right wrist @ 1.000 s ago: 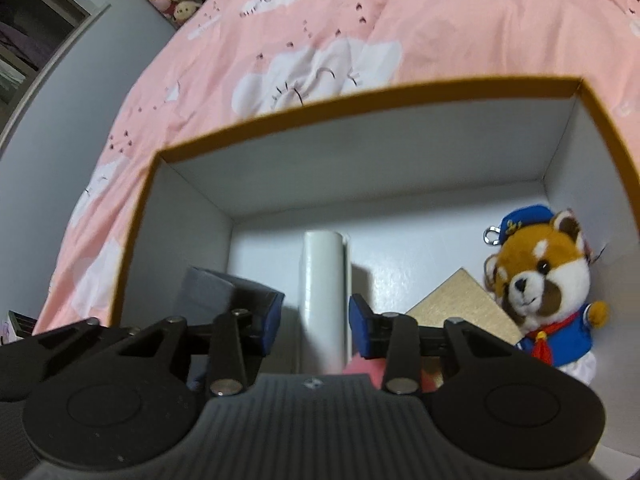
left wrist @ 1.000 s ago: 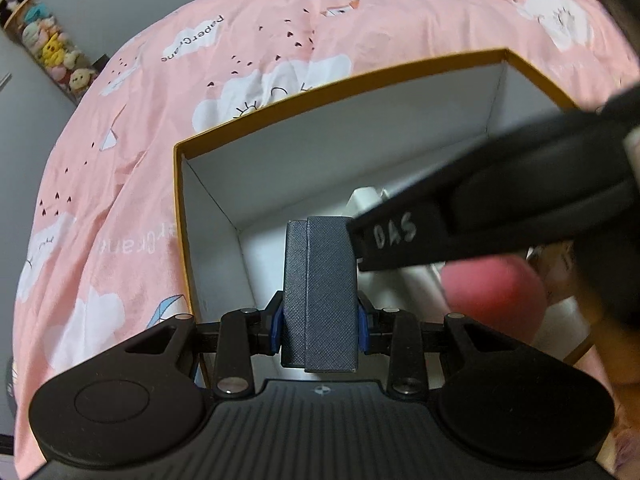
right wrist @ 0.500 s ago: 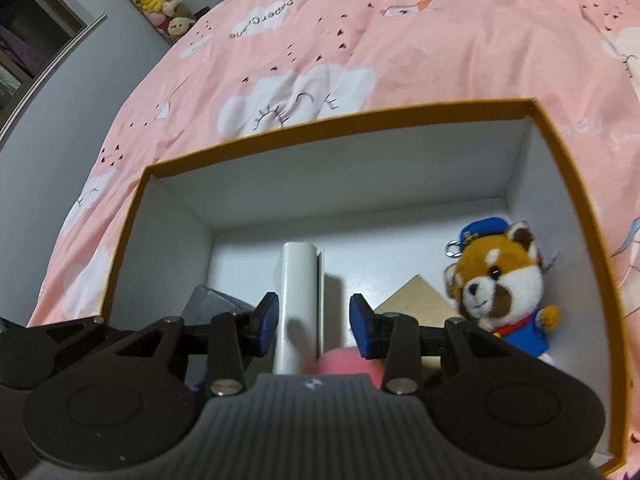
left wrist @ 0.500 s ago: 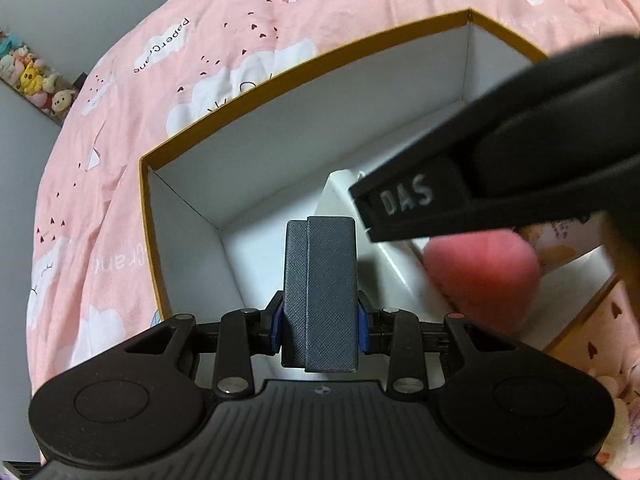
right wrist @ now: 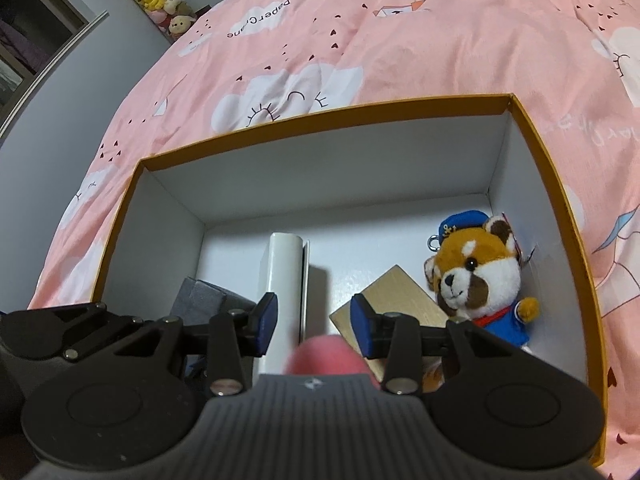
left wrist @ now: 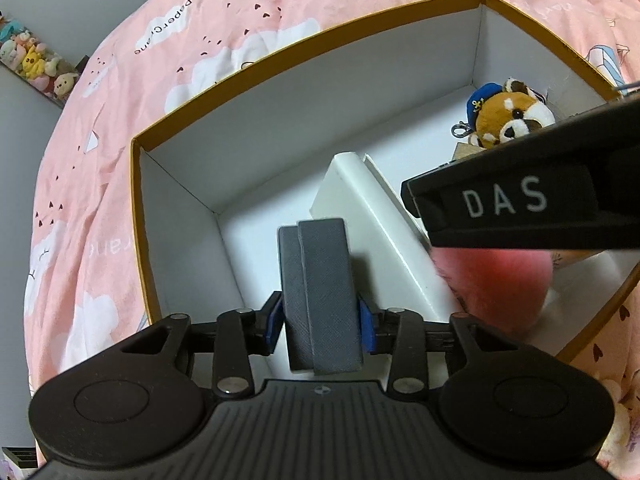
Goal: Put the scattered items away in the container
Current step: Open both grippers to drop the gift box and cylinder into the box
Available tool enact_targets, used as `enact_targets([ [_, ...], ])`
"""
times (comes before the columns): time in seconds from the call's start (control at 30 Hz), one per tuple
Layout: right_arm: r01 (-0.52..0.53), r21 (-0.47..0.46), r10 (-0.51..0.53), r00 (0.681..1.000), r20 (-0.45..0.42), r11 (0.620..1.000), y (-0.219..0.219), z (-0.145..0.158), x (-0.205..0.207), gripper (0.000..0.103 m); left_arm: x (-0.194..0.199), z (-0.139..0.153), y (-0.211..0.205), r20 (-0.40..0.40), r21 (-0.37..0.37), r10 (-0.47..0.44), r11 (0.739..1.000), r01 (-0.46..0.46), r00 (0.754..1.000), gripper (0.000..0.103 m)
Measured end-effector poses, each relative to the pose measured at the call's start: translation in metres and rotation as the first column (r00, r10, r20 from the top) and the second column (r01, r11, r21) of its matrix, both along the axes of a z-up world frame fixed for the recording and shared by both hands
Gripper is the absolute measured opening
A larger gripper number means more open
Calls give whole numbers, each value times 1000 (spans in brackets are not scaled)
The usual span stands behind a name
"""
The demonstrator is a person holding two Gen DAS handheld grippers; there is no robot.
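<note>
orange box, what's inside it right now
Inside the orange box: a red panda plush, a tan block, a white case and something pink. The left gripper holds a grey case over the floor. The grippers hide the near part.

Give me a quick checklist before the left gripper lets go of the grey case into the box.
1. Grip on the grey case: ok, the left gripper is shut on it, both blue pads against its sides.
2. Case over the box, inside its rim: ok.
3. Landing spot free: ok, bare white floor shows between the box's left wall and the white box.
4. Case resting on the floor: cannot tell, its underside is hidden.
5. Right gripper out of the way: not ok, it hangs open beside the case, over the pink ball.
6. Red panda plush clear of the drop: ok, at the far right.
</note>
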State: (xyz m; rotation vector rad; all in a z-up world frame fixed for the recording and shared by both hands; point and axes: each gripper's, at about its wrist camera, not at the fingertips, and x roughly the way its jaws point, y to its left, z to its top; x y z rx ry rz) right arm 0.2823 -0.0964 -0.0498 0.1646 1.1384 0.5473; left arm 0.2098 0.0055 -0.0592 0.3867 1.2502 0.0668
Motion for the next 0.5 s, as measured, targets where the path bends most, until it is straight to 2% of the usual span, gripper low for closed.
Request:
enact_targets([
  [0.07,-7,0,7,1000,3,1000,-1,1,-1,43,-1,0,0,4,-6,-4,1000,5,1000,50],
  [0.27,-9,-3,9,1000,9,1000,-3,2,-4,43,-7,7,3,25,-25,-8,1000,9,1000,51],
  [0.33,-13,-7,13,1000,21,1000,-4,3,-5,44,-11,12,5,51,-34,-20,999,21,999,52],
  [0.4,-20,-13,21,999,38,1000,-6,5,-8,44,-18,19,7,85,-45,-45,998,49,995,57],
  [0.5,-33,-21,35,997,75,999,-8,10,-12,46,-27,30,11,132,-47,-47,997,54,990,57],
])
